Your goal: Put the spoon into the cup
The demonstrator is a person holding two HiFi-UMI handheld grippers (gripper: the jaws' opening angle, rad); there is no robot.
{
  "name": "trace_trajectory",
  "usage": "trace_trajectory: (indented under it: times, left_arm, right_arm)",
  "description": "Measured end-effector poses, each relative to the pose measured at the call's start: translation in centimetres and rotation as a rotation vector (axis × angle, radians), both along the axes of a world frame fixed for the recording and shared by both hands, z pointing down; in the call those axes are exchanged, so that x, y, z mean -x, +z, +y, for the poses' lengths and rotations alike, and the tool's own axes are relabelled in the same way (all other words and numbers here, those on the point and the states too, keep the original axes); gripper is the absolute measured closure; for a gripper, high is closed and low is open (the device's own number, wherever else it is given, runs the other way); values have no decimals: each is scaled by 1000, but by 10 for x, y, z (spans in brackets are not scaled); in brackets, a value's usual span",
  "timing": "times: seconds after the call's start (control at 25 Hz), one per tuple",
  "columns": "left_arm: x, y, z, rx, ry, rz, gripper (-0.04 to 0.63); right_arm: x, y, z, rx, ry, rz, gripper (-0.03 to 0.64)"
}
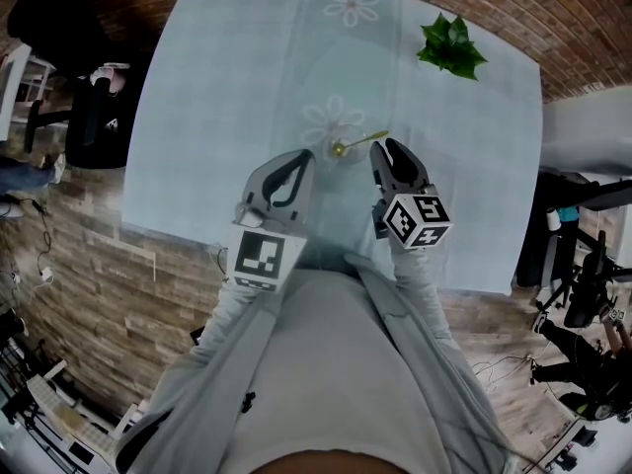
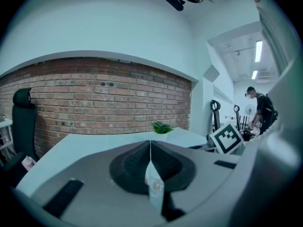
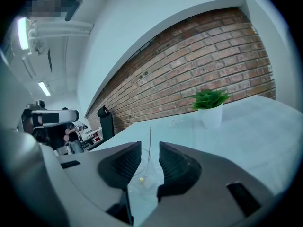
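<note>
A thin gold spoon (image 1: pixel 357 143) leans in a clear glass cup (image 1: pixel 347 156) near the table's front middle, its handle tilted to the right. In the right gripper view the spoon (image 3: pixel 150 138) rises from the cup (image 3: pixel 142 176) seen through the gap of my right gripper (image 3: pixel 150 148). That gripper (image 1: pixel 387 152) is open, just right of the cup, holding nothing. My left gripper (image 1: pixel 302 158) sits just left of the cup, and its jaws (image 2: pixel 150 146) are pressed together with nothing between them.
A potted green plant (image 1: pixel 451 45) in a white pot (image 3: pixel 211 116) stands at the table's far right. The pale blue cloth (image 1: pixel 247 77) covers the table. A black chair (image 1: pixel 89 107) stands left of it and a brick wall (image 2: pixel 94 103) runs behind.
</note>
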State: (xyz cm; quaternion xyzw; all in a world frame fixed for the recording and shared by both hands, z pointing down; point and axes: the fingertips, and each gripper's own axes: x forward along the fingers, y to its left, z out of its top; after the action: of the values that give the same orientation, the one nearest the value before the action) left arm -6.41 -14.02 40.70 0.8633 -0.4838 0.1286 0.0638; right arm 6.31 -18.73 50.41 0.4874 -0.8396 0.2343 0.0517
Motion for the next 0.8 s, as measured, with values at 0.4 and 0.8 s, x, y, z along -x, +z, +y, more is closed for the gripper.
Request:
trace_trajectory:
  times: [0.4,0.8]
  left_arm:
    - [-3,-19,0,-38,3,7,575]
    - [-5,-35,-5,-62,25,10,575]
  right_arm:
    - [-19,-48,6,-106,18,47,508]
    - [-23,-115,11,-236,8,65,508]
